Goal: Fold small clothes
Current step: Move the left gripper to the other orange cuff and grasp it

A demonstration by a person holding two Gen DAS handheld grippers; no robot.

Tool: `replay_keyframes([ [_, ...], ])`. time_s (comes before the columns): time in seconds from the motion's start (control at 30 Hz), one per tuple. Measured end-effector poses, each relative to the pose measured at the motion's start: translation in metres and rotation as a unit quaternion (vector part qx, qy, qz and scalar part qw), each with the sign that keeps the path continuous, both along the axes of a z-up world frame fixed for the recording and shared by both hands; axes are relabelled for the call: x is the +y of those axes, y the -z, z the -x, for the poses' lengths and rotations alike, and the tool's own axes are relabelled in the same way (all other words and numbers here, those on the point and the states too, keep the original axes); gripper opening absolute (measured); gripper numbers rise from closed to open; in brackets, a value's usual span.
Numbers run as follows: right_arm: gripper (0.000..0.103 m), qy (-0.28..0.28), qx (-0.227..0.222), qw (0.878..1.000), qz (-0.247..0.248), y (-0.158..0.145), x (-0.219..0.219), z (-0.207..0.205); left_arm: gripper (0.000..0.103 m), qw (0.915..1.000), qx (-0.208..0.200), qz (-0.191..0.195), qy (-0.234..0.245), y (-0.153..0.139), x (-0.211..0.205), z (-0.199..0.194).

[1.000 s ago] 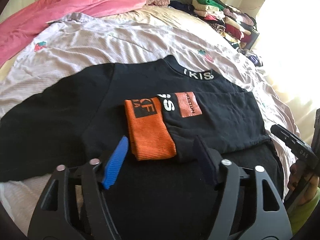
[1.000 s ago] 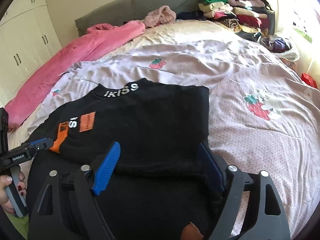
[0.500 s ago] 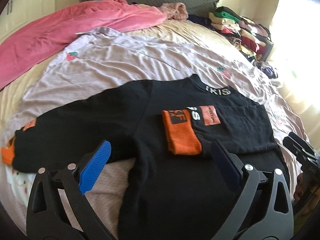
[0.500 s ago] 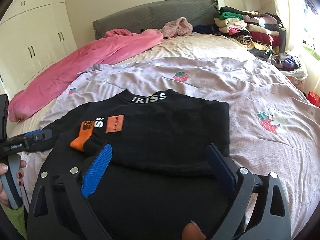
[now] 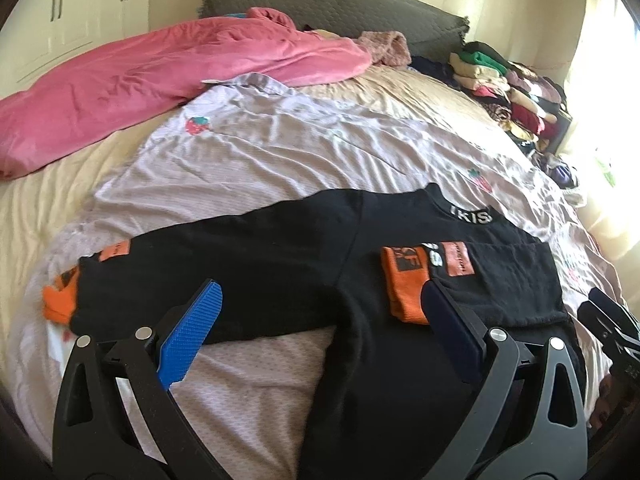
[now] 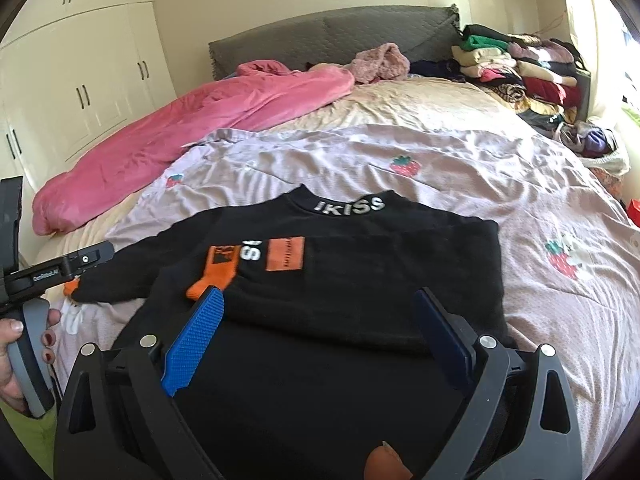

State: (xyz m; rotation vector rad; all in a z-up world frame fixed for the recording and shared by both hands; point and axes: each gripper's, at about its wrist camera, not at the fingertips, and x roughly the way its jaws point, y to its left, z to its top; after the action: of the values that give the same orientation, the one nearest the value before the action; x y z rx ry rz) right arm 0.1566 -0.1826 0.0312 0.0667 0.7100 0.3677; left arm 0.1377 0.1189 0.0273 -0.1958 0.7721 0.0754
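Observation:
A small black sweater (image 5: 304, 264) with orange cuffs lies flat on the bed; it also shows in the right wrist view (image 6: 360, 272). Its right sleeve is folded across the chest, orange cuff (image 5: 404, 280) on top. The left sleeve stretches out to the left, its orange cuff (image 5: 60, 300) at the end. My left gripper (image 5: 320, 320) is open and empty above the armpit area. My right gripper (image 6: 320, 320) is open and empty above the sweater's lower body. The left gripper's body (image 6: 52, 272) shows at the left of the right wrist view.
The sweater rests on a lilac strawberry-print sheet (image 5: 280, 152). A pink blanket (image 5: 140, 80) lies at the far left. A stack of folded clothes (image 6: 520, 76) sits at the far right by the grey headboard (image 6: 320, 40). White wardrobe doors (image 6: 80, 80) stand at left.
Both grippers pulled back and up from the sweater, jaws wider than a second ago. The left view swung left, bringing the outstretched left sleeve and its cuff into sight.

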Motion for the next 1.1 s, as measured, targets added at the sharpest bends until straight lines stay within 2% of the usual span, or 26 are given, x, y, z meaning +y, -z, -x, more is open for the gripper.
replay_keyframes([
  [0.3, 0.095, -0.023, -0.008, 1.000, 0.007, -0.013, 0.033, -0.002, 0.093, 0.9986, -0.002, 0.015, -0.050, -0.003, 0.036, 0.005],
  [0.5, 0.095, -0.041, -0.012, 0.999, 0.015, -0.020, 0.060, -0.005, 0.093, 0.9944, -0.003, 0.026, -0.102, -0.003, 0.072, 0.010],
  [0.9, 0.095, -0.076, -0.015, 0.997, 0.029, -0.028, 0.104, -0.016, 0.093, 0.9800, -0.006, 0.050, -0.193, 0.000, 0.143, 0.024],
  [1.1, 0.095, -0.095, -0.010, 0.995, 0.029, -0.027, 0.122, -0.023, 0.093, 0.9688, -0.004, 0.063, -0.240, 0.005, 0.174, 0.033],
])
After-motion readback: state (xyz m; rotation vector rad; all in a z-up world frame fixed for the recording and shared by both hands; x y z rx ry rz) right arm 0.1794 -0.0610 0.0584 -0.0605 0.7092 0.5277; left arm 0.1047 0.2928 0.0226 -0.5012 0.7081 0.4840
